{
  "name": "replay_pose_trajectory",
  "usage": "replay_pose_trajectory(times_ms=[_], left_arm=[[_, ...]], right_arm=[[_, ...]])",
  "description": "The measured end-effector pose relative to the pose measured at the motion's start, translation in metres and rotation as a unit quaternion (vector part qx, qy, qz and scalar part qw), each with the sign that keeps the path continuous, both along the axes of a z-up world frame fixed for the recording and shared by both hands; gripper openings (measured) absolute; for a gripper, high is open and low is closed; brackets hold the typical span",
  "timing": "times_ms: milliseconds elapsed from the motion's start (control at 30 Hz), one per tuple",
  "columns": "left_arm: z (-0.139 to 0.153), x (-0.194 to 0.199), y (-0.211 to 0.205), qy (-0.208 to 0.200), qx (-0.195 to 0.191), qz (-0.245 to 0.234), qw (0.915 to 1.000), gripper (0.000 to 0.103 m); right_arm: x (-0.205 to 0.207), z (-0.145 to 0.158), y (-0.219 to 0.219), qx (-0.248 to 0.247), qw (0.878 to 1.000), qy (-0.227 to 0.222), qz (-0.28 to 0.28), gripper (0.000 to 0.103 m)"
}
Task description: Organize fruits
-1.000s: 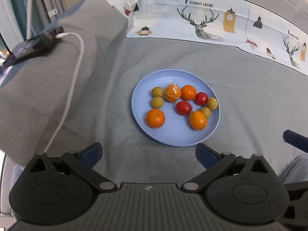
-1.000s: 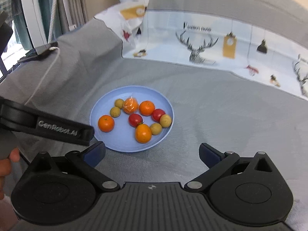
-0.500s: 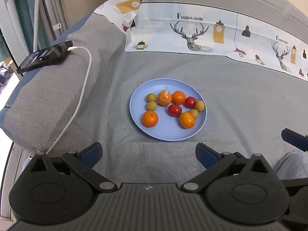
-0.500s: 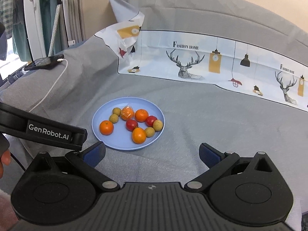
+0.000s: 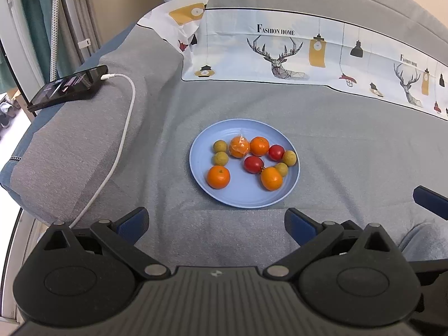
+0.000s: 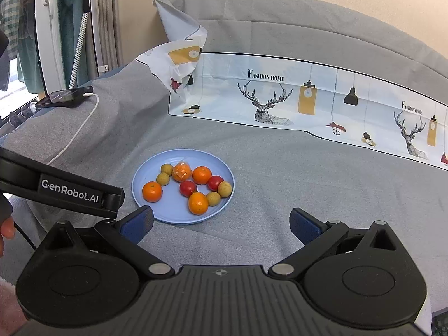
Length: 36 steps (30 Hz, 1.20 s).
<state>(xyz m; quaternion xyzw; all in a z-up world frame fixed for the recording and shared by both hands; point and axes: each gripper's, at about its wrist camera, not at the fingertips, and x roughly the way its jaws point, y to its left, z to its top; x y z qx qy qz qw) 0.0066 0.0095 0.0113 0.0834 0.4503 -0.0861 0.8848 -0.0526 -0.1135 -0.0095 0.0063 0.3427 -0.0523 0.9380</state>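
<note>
A light blue plate (image 5: 201, 165) (image 6: 140, 173) lies on the grey bed cover and holds several fruits: small oranges (image 5: 218, 177) (image 6: 152, 191), one wrapped in clear film (image 5: 239, 147), two red tomatoes (image 5: 253, 164) (image 6: 188, 188) and yellow-green round fruits (image 5: 220, 158). My left gripper (image 5: 216, 221) is open and empty, hanging short of the plate's near rim. My right gripper (image 6: 221, 222) is also open and empty, to the right of the plate's near edge. The left gripper's body (image 6: 70, 190) crosses the left side of the right wrist view.
A black phone (image 5: 68, 86) on a white charging cable (image 5: 123, 128) rests on the raised grey fold at the left. A patterned sheet with deer prints (image 5: 280, 56) runs along the back. The bed's edge drops off at the far left. A fingertip (image 6: 7, 228) shows at the left.
Both grippers have pulled back and up from the plate, which now looks smaller and farther away. The fruits have not moved. Both stay open.
</note>
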Motion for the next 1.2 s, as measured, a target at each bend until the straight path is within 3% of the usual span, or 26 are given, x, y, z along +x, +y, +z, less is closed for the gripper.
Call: replay_pose_trajectory(times_ms=[1200], left_arm=[[-0.0049, 0.0016, -0.0015, -0.005, 0.027, -0.002, 0.9996, 0.103]], right_arm=[[0.0015, -0.0033, -0.0049, 0.007, 1.0, 0.005, -0.008, 0.102]])
